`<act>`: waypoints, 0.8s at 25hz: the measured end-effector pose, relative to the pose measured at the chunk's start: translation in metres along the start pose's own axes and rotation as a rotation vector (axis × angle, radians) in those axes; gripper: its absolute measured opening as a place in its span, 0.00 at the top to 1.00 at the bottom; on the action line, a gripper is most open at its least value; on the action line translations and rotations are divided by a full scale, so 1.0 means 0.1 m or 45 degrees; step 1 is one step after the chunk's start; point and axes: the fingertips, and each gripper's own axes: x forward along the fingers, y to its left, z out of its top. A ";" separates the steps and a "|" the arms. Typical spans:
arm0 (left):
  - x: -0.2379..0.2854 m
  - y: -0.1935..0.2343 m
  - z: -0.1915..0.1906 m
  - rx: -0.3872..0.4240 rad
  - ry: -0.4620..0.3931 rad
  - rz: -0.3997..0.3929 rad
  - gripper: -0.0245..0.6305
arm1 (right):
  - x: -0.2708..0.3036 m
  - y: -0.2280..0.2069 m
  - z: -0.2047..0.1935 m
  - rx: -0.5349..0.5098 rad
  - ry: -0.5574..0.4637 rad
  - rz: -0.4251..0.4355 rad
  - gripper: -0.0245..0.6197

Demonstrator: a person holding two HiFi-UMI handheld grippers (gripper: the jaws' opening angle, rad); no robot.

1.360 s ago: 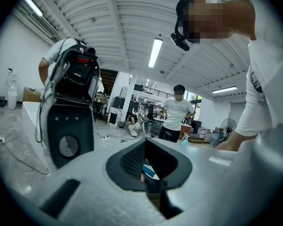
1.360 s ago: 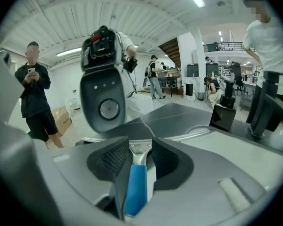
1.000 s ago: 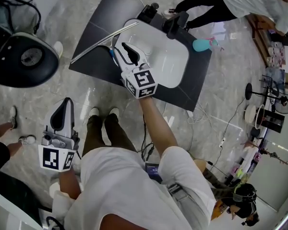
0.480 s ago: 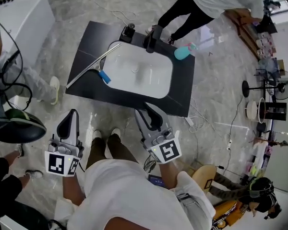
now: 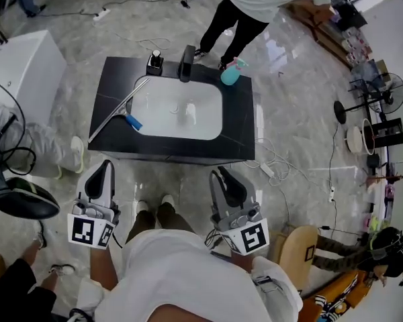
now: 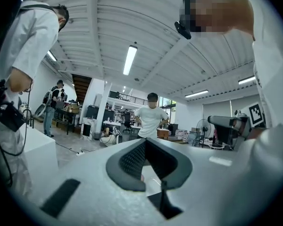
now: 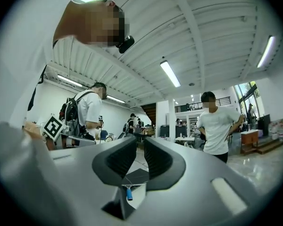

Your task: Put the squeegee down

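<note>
The squeegee [image 5: 123, 109] lies flat on the black countertop [image 5: 239, 123], left of the white sink [image 5: 205, 123], its long metal blade slanting and its blue handle toward the basin. No gripper touches it. My right gripper [image 5: 223, 177] hangs well short of the counter's near edge. A narrow gap shows between its closing jaws [image 7: 140, 139], with nothing in it. Below them the blue handle of the squeegee [image 7: 129, 193] shows far off. My left gripper [image 5: 105, 169] hovers at the left, level with the right one, its tips together [image 6: 145, 141] and empty.
A black faucet [image 5: 186, 62], a soap dispenser [image 5: 154, 62] and a teal spray bottle [image 5: 230, 72] stand along the counter's far edge. A person [image 5: 255, 5] stands behind it. A white cabinet [image 5: 20, 66] and a black chair [image 5: 23, 203] are at the left, a wooden stool [image 5: 301, 250] at the right.
My right gripper has pulled back from the squeegee at the sink toward my body, and its jaws have narrowed. The squeegee stays lying on the counter. My left gripper shifted slightly.
</note>
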 end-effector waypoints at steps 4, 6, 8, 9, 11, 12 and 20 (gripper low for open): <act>-0.01 -0.19 0.07 0.020 -0.012 -0.047 0.95 | -0.16 -0.01 0.10 -0.010 -0.033 -0.036 0.87; -0.03 -0.25 0.09 0.027 -0.018 -0.057 0.95 | -0.20 -0.01 0.14 -0.012 -0.050 -0.046 0.90; -0.05 -0.29 0.10 0.029 -0.024 -0.062 0.95 | -0.22 0.00 0.16 -0.015 -0.064 -0.049 0.94; -0.06 -0.31 0.10 0.028 -0.026 -0.064 0.95 | -0.23 0.01 0.17 -0.012 -0.068 -0.048 0.94; -0.09 -0.34 0.10 0.026 -0.031 -0.066 0.95 | -0.25 0.02 0.17 0.002 -0.072 -0.043 0.94; -0.10 -0.35 0.11 0.025 -0.033 -0.067 0.95 | -0.25 0.03 0.18 0.011 -0.071 -0.039 0.94; -0.24 -0.37 0.25 0.041 -0.048 -0.046 0.95 | -0.19 0.12 0.21 0.052 -0.049 0.000 0.95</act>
